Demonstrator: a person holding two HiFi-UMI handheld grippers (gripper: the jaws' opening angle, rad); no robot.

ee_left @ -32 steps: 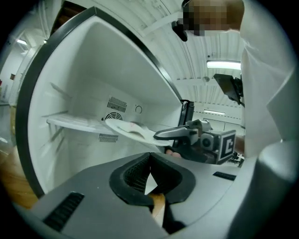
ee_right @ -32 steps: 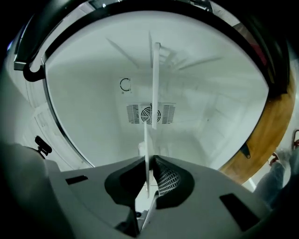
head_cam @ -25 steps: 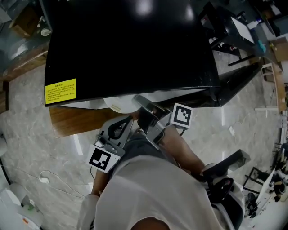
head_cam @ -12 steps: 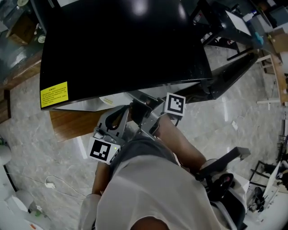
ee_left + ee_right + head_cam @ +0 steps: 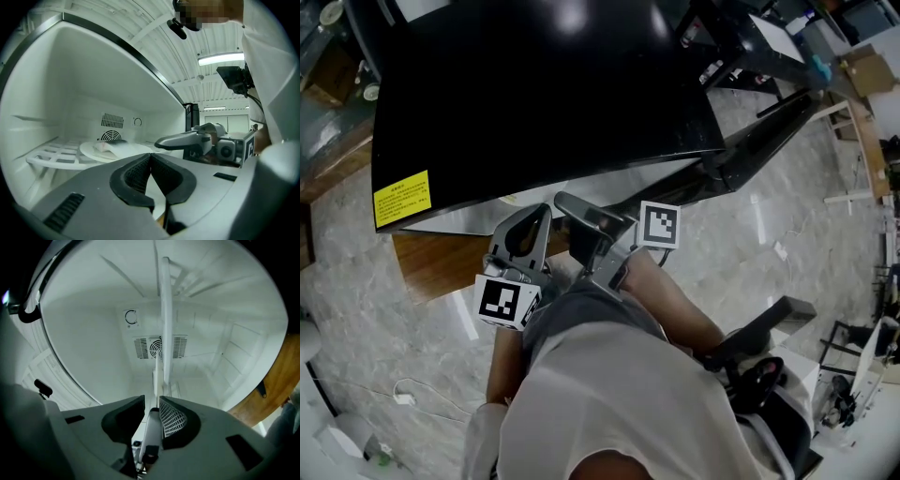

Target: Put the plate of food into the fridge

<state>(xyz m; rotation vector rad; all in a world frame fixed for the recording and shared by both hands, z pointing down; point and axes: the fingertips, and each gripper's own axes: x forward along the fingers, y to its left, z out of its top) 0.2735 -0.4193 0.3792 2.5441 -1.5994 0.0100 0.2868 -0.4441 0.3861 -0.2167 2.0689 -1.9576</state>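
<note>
Black fridge (image 5: 544,103) hides the plate (image 5: 133,150) from head view.

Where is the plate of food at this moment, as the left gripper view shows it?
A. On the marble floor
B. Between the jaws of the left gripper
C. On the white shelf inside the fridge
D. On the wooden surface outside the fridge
C: in the left gripper view the plate lies on the white shelf inside the fridge, in front of the round fan grille on the back wall.
</note>
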